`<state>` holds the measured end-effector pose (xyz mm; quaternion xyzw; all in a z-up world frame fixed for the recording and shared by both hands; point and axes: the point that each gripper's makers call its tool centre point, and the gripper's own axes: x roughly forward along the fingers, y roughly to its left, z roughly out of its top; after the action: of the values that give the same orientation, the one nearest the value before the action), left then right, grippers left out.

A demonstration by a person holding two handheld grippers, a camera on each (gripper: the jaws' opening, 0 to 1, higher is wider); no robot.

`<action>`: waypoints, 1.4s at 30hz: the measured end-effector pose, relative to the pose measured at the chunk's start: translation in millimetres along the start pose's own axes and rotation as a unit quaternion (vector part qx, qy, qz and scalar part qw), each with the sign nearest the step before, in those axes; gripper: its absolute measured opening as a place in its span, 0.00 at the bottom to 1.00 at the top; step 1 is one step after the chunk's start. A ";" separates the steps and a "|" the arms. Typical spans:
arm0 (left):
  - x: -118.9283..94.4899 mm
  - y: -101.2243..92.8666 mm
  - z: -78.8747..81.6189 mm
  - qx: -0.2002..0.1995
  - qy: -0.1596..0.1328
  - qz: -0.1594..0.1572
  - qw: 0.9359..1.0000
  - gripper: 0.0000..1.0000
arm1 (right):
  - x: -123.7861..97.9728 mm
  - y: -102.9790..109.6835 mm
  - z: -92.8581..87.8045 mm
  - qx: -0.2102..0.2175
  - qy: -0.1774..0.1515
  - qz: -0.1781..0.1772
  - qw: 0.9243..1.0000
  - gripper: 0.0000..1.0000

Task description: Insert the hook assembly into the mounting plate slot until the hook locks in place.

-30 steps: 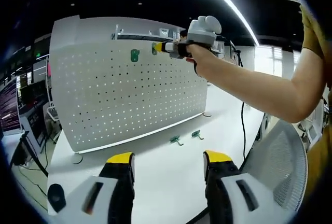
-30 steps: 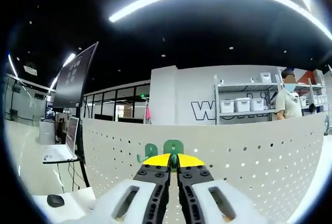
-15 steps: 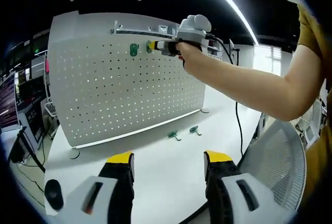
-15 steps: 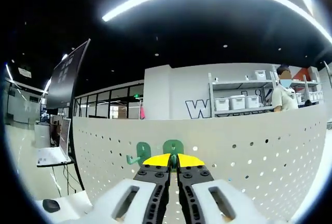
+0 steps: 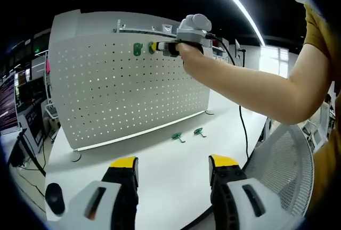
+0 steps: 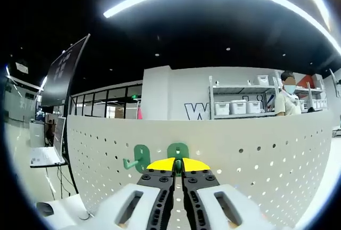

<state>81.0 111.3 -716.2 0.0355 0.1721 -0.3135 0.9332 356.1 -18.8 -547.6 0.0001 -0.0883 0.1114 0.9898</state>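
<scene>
**Right gripper presses a green hook against the pegboard**

The right gripper is clamped on a green hook at the top rows of the white pegboard, just beside a second green hook already hanging there; the left gripper hangs with jaws apart above the tabletop, holding nothing; two spare hooks lie near the pegboard's foot.

Left tongs: jaws spread wide, held low. Right tongs: jaws pressed together, raised on the person's outstretched bare forearm.
</scene>
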 end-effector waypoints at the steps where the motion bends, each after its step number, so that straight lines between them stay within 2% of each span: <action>1: -0.2 0.4 0.1 0.000 0.000 0.001 1.000 0.55 | 1.3 -1.6 -1.7 0.005 0.002 -0.004 1.000 0.01; 9: 0.1 1.8 -0.4 0.000 0.000 0.000 1.000 0.55 | 4.6 -1.4 -4.0 -0.004 0.004 -0.020 1.000 0.01; 14: 2.1 2.1 -2.0 -0.003 0.002 -0.002 1.000 0.55 | 8.1 -1.3 -6.1 -0.028 0.018 -0.032 0.999 0.01; 21: 5.7 1.0 1.0 0.000 -0.001 -0.008 1.000 0.55 | 7.7 -2.6 -8.1 -0.027 0.021 -0.027 0.999 0.02; 25: 5.5 1.5 2.0 0.002 -0.002 -0.007 1.000 0.55 | 7.7 -0.5 -7.5 -0.019 0.020 -0.021 0.999 0.06; 42: 5.0 0.8 2.6 0.002 -0.003 -0.004 1.000 0.55 | 0.8 -1.8 -0.5 -0.036 0.009 -0.020 0.999 0.10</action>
<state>86.0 108.7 -715.6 0.0357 0.1688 -0.3180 0.9322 357.4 -20.4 -547.9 -0.0350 -0.0829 0.0883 0.9920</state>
